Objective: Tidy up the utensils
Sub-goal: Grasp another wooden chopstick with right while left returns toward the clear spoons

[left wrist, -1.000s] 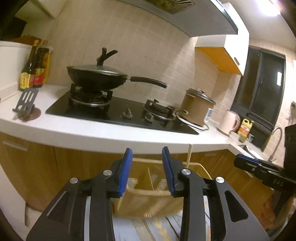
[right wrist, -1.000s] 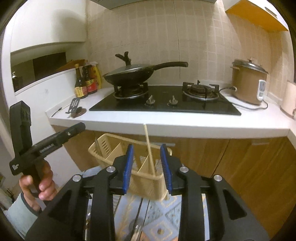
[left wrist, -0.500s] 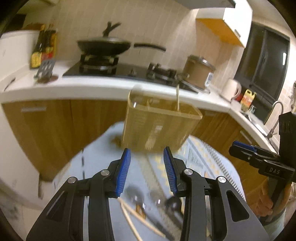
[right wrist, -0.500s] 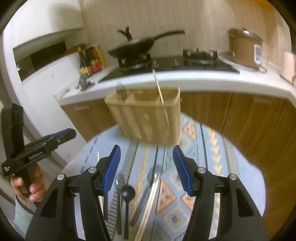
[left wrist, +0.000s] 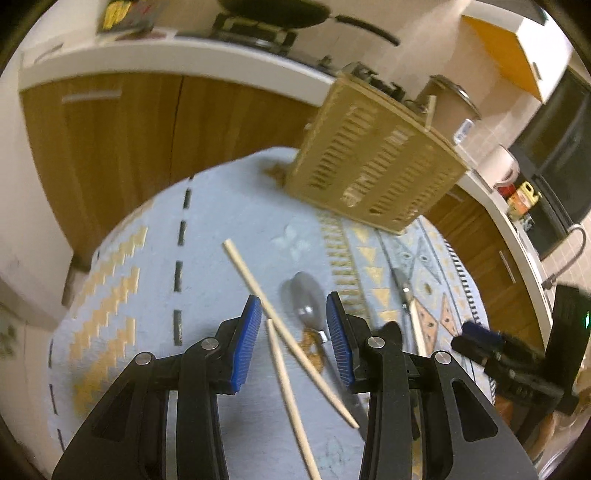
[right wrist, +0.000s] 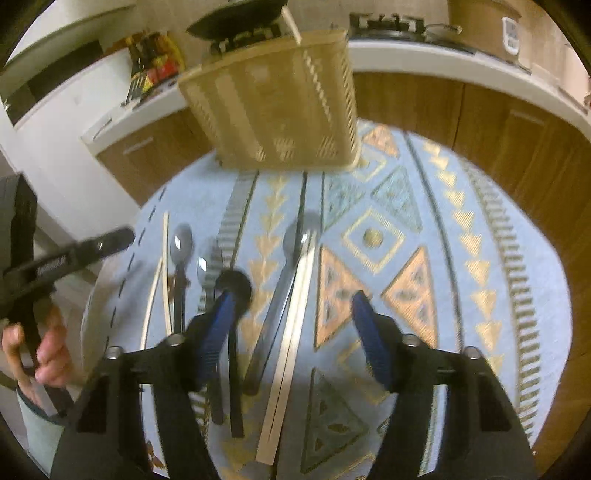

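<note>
A tan slotted utensil basket [left wrist: 373,162] stands at the far side of a round table with a patterned blue cloth [left wrist: 147,258]; it also shows in the right wrist view [right wrist: 273,99]. My left gripper [left wrist: 293,343] is open above two crossed wooden chopsticks [left wrist: 284,314] and a metal spoon [left wrist: 306,299]. My right gripper [right wrist: 295,332] is wide open above a pair of pale chopsticks [right wrist: 291,354] and a long metal spoon [right wrist: 280,302]. A black ladle [right wrist: 232,288], two more spoons [right wrist: 181,243] and more chopsticks [right wrist: 164,266] lie to the left.
Wooden cabinets [left wrist: 122,122] and a white counter [left wrist: 147,48] with a stove and pan stand behind the table. A rice cooker [left wrist: 450,103] and kettle [left wrist: 504,166] sit on the counter at the right. A chopstick stands in the basket [right wrist: 291,22].
Both grippers have tilted down and dropped toward the table, so the utensils now lie between the fingers. The right gripper has opened wider. The basket has shifted up in both views.
</note>
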Demonstrator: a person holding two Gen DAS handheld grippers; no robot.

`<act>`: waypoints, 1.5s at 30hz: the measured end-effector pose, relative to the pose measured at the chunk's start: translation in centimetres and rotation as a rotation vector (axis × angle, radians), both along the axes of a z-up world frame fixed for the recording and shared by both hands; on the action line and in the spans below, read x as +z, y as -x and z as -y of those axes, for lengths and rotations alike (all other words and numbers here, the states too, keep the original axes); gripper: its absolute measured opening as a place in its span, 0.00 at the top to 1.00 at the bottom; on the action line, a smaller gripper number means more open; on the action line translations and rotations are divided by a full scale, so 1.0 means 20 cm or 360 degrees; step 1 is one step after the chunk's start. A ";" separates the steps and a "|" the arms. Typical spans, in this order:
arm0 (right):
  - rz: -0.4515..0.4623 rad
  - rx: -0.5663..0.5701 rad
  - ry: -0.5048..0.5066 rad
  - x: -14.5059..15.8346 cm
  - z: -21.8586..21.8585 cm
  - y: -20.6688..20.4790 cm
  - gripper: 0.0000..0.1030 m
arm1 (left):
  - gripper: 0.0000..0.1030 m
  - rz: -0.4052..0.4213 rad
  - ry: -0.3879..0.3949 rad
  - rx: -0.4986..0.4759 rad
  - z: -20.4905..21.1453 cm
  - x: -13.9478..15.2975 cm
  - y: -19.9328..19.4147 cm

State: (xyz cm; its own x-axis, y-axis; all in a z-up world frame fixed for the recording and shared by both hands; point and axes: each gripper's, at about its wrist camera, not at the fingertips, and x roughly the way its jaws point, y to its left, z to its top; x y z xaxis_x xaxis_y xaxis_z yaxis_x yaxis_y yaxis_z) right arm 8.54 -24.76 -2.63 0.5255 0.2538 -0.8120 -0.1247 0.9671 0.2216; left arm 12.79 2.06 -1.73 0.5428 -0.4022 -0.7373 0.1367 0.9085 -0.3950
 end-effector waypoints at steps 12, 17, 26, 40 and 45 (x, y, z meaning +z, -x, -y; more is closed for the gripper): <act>-0.0061 0.0049 0.0191 -0.14 -0.09 0.07 0.68 | 0.69 -0.0099 0.0012 0.0077 -0.02 -0.12 -0.09; -0.0045 0.0073 0.0330 -0.16 -0.14 0.12 0.79 | 0.69 -0.0119 -0.0047 0.0088 0.02 -0.15 -0.13; -0.0045 0.0068 0.0395 -0.16 -0.16 0.12 0.89 | 0.95 -0.0064 -0.0300 0.0074 0.16 -0.18 -0.16; -0.0111 -0.0150 0.0236 -0.14 0.07 0.11 0.90 | 1.00 -0.0042 -0.0184 -0.0181 0.16 -0.19 -0.08; -0.0126 -0.0178 0.0216 -0.15 0.08 0.11 0.90 | 1.00 -0.0050 -0.0152 -0.0256 0.15 -0.17 -0.04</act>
State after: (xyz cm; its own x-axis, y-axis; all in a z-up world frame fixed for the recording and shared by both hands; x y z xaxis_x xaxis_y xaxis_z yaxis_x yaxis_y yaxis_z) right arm 6.36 -26.45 -5.53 0.4776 0.0829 -0.8747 -0.0020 0.9956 0.0932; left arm 13.56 -0.99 -5.18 0.4530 -0.4093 -0.7920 0.2722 0.9094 -0.3144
